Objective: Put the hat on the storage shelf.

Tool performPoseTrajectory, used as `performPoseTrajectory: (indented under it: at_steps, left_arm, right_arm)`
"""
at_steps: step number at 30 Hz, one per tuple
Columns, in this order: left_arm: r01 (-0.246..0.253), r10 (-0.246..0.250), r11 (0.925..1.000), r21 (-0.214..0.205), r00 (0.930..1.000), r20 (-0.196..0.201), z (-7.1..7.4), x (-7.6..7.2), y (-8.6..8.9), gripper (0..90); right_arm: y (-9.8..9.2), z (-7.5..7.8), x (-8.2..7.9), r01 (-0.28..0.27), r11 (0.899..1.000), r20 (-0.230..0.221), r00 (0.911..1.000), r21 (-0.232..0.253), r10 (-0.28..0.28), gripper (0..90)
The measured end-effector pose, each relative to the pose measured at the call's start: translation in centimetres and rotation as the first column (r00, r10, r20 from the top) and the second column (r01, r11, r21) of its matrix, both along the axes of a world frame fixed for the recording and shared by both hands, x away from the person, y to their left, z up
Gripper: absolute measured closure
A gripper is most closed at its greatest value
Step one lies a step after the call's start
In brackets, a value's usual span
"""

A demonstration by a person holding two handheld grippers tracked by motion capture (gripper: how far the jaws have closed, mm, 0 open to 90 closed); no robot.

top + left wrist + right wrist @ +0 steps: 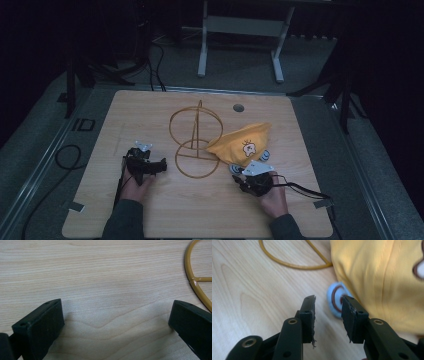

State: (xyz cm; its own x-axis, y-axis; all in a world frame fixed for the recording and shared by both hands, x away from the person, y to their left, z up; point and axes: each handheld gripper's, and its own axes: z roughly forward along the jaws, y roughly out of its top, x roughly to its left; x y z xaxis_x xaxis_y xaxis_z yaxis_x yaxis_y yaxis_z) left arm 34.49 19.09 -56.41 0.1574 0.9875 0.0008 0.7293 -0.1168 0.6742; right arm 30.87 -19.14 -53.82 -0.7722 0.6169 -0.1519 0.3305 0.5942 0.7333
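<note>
Right gripper [328, 307] parted narrowly, empty, just short of hat [382, 277] at one o'clock. Left gripper [116, 315] wide, empty, over table [100, 270].

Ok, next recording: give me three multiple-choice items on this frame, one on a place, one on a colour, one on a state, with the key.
1. Where does the yellow cloth lie relative to the wire stand?
A. To its right in the high view
B. To its left
C. Off the table

2. What colour is the wire stand?
A. Blue
B. Golden yellow
C. White

3. How do the jaws of the right gripper stand?
A. Clamped on the wire stand
B. Apart, with nothing between them
C. Clamped on the cloth

Key: 1 A, the cloth's left end meets the stand's base ring from the right. 2 B, its rings and post are golden yellow. 3 B, bare wood shows between the jaws in the right gripper view.
</note>
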Motion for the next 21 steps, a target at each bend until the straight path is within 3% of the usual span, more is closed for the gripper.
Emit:
performPoseTrajectory:
  at_steps: [10, 15, 20, 21]
  left_arm:
    - [0.0, 0.0, 1.0, 0.0, 1.0, 0.0, 0.0, 0.0, 0.0, 0.0]
    - [0.0, 0.0, 1.0, 0.0, 1.0, 0.0, 0.0, 0.0, 0.0, 0.0]
    - [0.0, 0.0, 1.0, 0.0, 1.0, 0.0, 0.0, 0.0, 0.0, 0.0]
    - [0.0, 0.0, 1.0, 0.0, 1.0, 0.001, 0.0, 0.0, 0.0, 0.0]
  right_arm:
    - [1.0, -0.1, 1.5, -0.021, 0.999, 0.0, 0.9998, -0.036, 0.021, 62.4]
    - [1.3, -1.1, 2.1, -0.021, 0.995, -0.013, 0.9997, -0.094, 0.02, 59.1]
    - [1.1, -1.2, 2.6, -0.006, 0.997, -0.027, 0.9996, -0.077, 0.004, 62.0]
    - [0.9, -1.2, 2.9, 0.008, 0.997, -0.036, 0.9993, -0.071, -0.011, 67.6]
